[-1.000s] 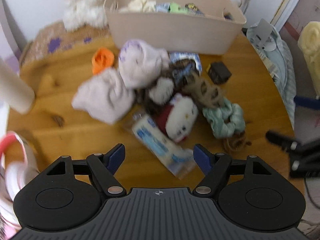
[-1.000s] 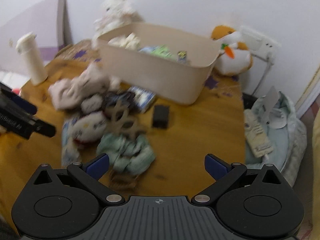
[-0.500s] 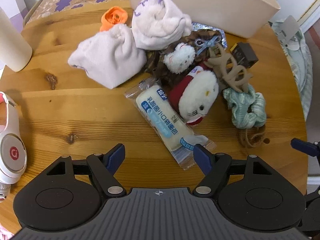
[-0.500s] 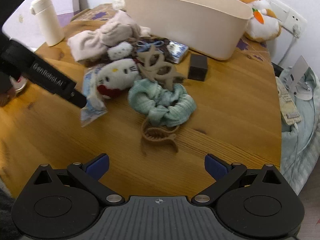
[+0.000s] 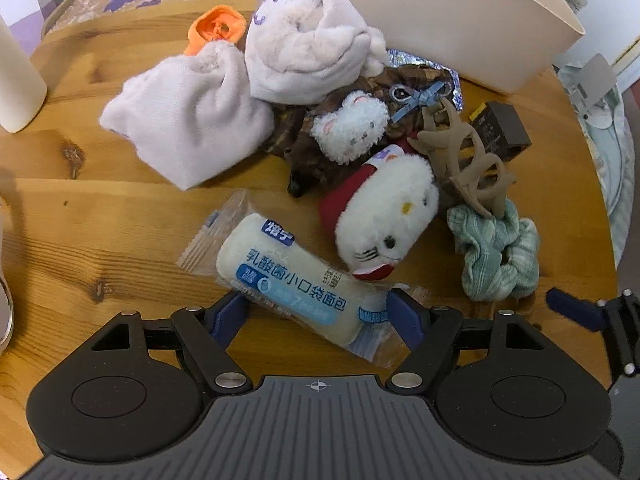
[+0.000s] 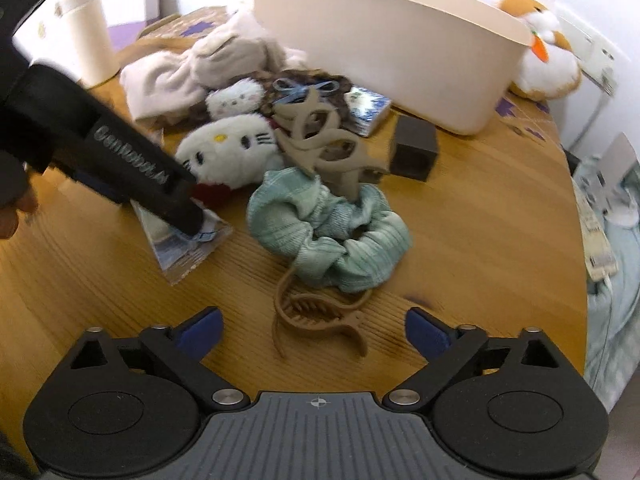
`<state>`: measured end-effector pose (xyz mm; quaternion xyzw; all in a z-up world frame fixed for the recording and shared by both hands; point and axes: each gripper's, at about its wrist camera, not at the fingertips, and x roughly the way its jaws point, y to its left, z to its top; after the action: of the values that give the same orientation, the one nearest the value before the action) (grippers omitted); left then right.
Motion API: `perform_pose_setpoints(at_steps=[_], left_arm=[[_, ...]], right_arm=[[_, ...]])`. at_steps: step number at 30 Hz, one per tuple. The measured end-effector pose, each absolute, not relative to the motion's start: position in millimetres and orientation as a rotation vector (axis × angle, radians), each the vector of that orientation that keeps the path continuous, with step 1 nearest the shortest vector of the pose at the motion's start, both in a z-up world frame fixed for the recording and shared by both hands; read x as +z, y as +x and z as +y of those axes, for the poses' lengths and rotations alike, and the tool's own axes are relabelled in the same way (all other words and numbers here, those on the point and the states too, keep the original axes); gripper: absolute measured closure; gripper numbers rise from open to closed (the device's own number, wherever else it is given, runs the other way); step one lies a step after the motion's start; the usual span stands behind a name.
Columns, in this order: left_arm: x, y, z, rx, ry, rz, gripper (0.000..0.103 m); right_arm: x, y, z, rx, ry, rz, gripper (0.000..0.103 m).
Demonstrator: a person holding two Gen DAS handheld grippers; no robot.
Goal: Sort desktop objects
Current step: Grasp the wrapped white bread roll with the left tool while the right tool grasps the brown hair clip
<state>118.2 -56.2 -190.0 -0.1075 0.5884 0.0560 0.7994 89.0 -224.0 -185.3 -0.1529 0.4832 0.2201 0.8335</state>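
Most things lie on the tabletop (image 5: 120, 240), unsorted; left claw (image 5: 316, 312) gapes around the bread pack (image 5: 288, 280), right claw (image 6: 314, 328) narrows over the brown hair clip (image 6: 316, 320), nothing gripped yet

A white plush cat (image 5: 386, 216) wears red beside a mint-green ribbed scrunchie (image 5: 494, 258). The bread packet (image 5: 298, 284) bears blue print; the wooden table (image 5: 100, 240) is honey-brown, the bin (image 5: 420, 12) beige.

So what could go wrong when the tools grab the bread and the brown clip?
The left tool straddles the bread packet, so squeezing could squash the soft bread. The white cat plush leans on the packet and might tumble. The brown clip between the right tool's open jaws touches the green scrunchie, which could drag along.
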Motion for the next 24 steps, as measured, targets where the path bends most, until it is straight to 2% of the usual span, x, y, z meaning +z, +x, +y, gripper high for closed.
perform_pose_setpoints(at_steps=[3,6,9,11,13,19,24], left_arm=[[-189,120,-54,0.132,-0.266,1.258,0.026],[-188,120,-51,0.136,-0.282,1.246,0.027],[-187,118,-50,0.135,-0.288,1.229,0.035],[-185,117,-50,0.115,-0.284,1.221,0.045],[-185,116,-50,0.106,-0.28,1.22,0.049],[-185,105,-44,0.071,-0.33,1.228,0.066],[-185,94,-43,0.062,-0.337,1.228,0.069]], right_arm=[[-185,91,-224,0.478,-0.309,1.026,0.014],[-183,91,-224,0.494,-0.292,1.023,0.025],[-182,89,-223,0.513,-0.293,1.018,0.038],[-180,87,-223,0.52,-0.287,1.021,0.047],[-179,87,-225,0.518,-0.283,1.023,0.057],[-177,83,-232,0.519,-0.265,1.039,0.058],[-175,79,-240,0.518,-0.24,1.048,0.058]])
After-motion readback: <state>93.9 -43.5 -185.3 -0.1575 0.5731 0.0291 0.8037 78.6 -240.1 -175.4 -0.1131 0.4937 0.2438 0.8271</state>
